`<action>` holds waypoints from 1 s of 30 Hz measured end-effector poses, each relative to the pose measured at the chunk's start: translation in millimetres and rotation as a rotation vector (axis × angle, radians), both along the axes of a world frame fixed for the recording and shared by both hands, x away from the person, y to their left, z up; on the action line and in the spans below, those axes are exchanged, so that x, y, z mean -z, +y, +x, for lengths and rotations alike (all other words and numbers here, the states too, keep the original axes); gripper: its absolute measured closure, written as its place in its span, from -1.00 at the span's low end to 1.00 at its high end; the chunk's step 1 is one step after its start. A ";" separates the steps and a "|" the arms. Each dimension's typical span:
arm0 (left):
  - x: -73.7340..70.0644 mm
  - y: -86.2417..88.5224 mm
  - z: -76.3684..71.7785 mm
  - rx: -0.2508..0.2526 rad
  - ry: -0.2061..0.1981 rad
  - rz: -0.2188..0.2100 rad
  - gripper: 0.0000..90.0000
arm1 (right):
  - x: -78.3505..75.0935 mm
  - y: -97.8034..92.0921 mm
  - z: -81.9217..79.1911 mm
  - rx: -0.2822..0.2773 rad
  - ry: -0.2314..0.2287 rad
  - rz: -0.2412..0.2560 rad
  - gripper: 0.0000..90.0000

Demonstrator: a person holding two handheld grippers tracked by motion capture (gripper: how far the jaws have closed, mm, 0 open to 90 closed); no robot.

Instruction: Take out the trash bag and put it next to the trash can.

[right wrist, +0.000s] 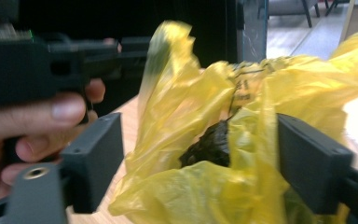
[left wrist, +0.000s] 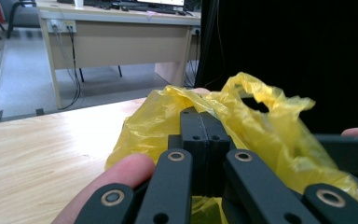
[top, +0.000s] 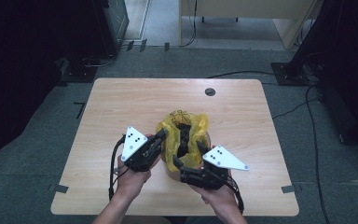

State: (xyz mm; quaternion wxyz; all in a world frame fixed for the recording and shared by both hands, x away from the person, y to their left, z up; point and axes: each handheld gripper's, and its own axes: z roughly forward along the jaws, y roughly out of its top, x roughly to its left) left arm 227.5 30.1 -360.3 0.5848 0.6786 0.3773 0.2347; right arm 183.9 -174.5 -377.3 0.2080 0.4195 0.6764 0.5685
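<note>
A yellow plastic bag (top: pixel 193 126) lines a tan round container (top: pixel 169 171) near the middle of the wooden table (top: pixel 121 102). Dark stuff (top: pixel 184 135) lies inside the bag. My left gripper (top: pixel 161 136) is at the bag's left rim; in the left gripper view its jaws (left wrist: pixel 205 135) are pressed together on the bag's (left wrist: pixel 270 135) edge. My right gripper (top: pixel 189 155) is at the bag's near right side, open. In the right gripper view its wide-spread jaws (right wrist: pixel 203 163) have the crumpled bag (right wrist: pixel 191 116) between them, and the dark contents (right wrist: pixel 209 142) show through a gap.
A round cable hole (top: pixel 209 92) sits in the table's far side. Black cables (top: pixel 307 107) run over the floor to the right. A light wooden desk (top: pixel 242 14) stands beyond the table, and dark equipment (top: pixel 28 56) lines the left side.
</note>
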 end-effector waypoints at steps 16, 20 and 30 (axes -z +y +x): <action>-5.8 16.1 -2.2 -0.013 -0.023 -0.047 0.88 | 14.7 35.1 6.7 -0.063 0.082 -0.212 0.48; -3.8 24.5 -2.6 -0.010 -0.024 -0.071 0.40 | 14.3 29.7 9.5 -0.094 0.087 -0.183 0.83; 0.3 45.9 -6.5 -0.028 -0.047 -0.133 -0.30 | 5.3 17.8 11.1 -0.048 0.018 -0.094 0.96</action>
